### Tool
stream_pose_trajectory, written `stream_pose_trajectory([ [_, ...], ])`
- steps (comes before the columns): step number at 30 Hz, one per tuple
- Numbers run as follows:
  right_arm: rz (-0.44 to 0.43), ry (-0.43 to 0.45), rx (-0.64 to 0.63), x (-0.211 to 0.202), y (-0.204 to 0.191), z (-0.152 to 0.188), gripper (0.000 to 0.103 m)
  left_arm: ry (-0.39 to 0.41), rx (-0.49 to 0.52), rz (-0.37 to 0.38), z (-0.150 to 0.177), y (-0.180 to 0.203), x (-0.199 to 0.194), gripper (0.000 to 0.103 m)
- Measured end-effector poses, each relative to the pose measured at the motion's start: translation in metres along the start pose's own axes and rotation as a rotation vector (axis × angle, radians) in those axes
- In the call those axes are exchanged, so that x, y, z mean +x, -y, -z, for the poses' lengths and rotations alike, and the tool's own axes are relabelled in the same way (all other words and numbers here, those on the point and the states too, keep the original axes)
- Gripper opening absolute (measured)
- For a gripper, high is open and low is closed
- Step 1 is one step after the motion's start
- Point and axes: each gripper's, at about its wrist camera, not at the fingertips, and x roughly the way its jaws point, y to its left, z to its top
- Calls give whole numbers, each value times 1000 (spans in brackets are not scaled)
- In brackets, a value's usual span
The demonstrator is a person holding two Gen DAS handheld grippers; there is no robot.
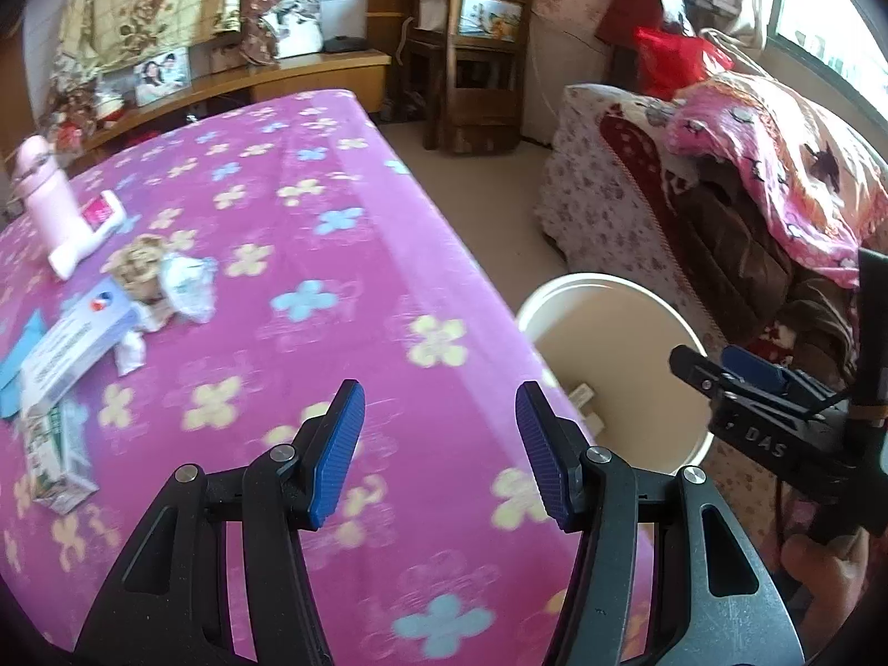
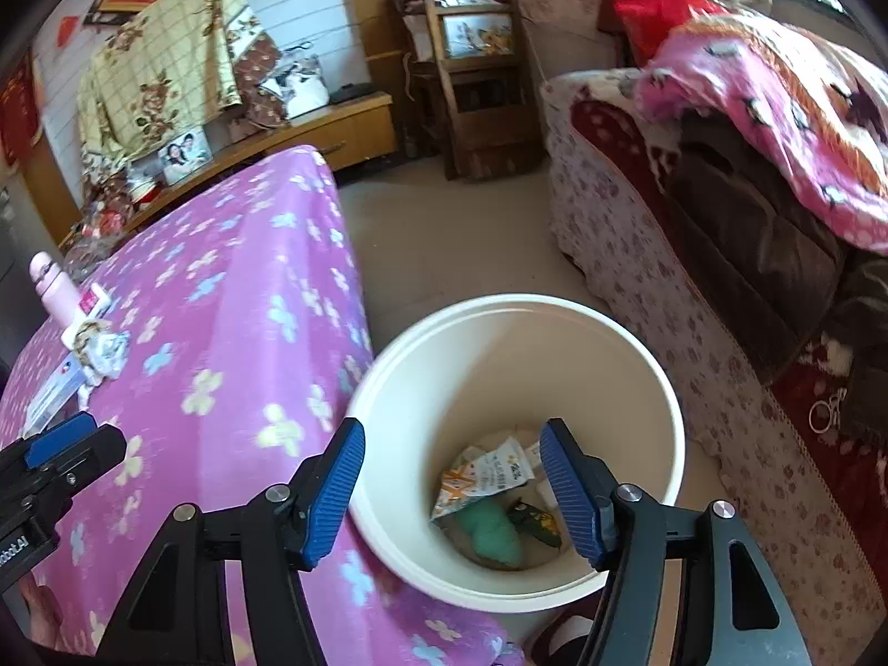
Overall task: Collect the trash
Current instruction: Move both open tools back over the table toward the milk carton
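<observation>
Jaws spread and empty, the left gripper (image 1: 439, 455) faces crumpled wrappers (image 1: 166, 277) up-left on the bed (image 1: 344, 255); the right gripper (image 2: 452, 491), equally open, hangs over the bin (image 2: 660, 388).

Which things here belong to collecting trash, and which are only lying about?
For the job: crumpled wrappers on the pink blanket; white bin, snack packet already inside.

Just lying about: pink bottle, white tube, photo frame.
</observation>
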Motion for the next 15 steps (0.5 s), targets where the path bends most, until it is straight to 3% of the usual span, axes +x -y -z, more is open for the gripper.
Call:
stream_pose_trajectory([
  [3, -23, 18, -16, -8, -17, 2, 71, 8, -14, -22, 6, -14, -8, 55],
  [15, -143, -23, -105, -7, -98, 12, 71, 13, -120, -83, 28, -85, -40, 55],
])
